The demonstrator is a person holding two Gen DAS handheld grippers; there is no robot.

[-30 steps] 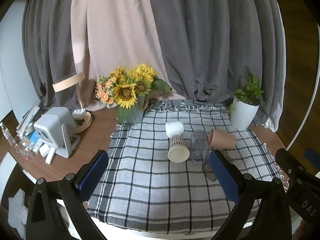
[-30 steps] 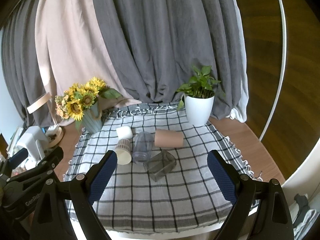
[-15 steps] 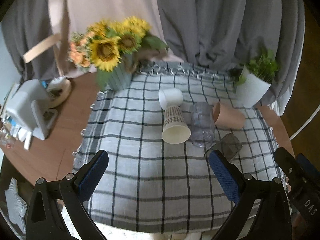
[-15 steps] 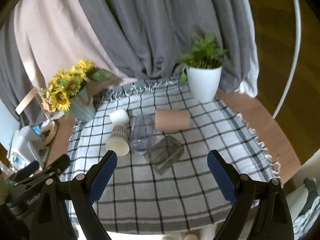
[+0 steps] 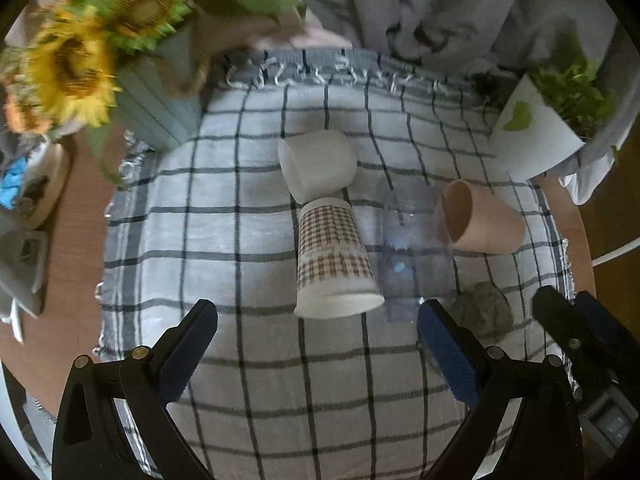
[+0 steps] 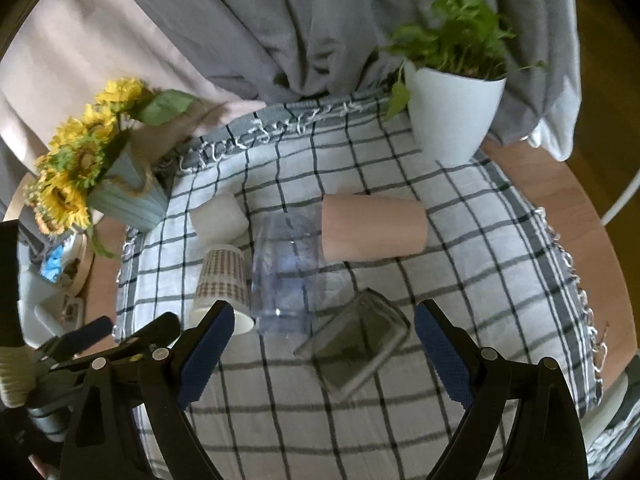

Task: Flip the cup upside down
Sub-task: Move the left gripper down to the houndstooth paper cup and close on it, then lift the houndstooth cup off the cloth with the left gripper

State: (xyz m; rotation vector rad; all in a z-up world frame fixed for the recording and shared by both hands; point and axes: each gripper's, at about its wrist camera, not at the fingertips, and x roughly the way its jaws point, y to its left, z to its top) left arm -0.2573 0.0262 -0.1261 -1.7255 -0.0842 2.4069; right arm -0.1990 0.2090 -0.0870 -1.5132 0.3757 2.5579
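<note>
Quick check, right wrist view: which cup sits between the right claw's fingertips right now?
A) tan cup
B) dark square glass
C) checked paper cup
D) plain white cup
B: the dark square glass lies on its side on the checked cloth, framed by the open right claw; the checked paper cup, tan cup and plain white cup lie farther off.

Checked cloth [image 6: 460, 248] covers the wooden table [image 6: 560, 184]. Far left: sunflowers [image 5: 76, 64] in a ribbed blue vase [image 5: 160, 108], at the cloth's corner. Far right: plant [image 6: 460, 28] in a white pot [image 6: 452, 112] on the cloth. Grey curtain [image 6: 280, 20] behind, beige curtain [image 6: 80, 40] left of it. White device [image 5: 20, 264] at left, blurred.
</note>
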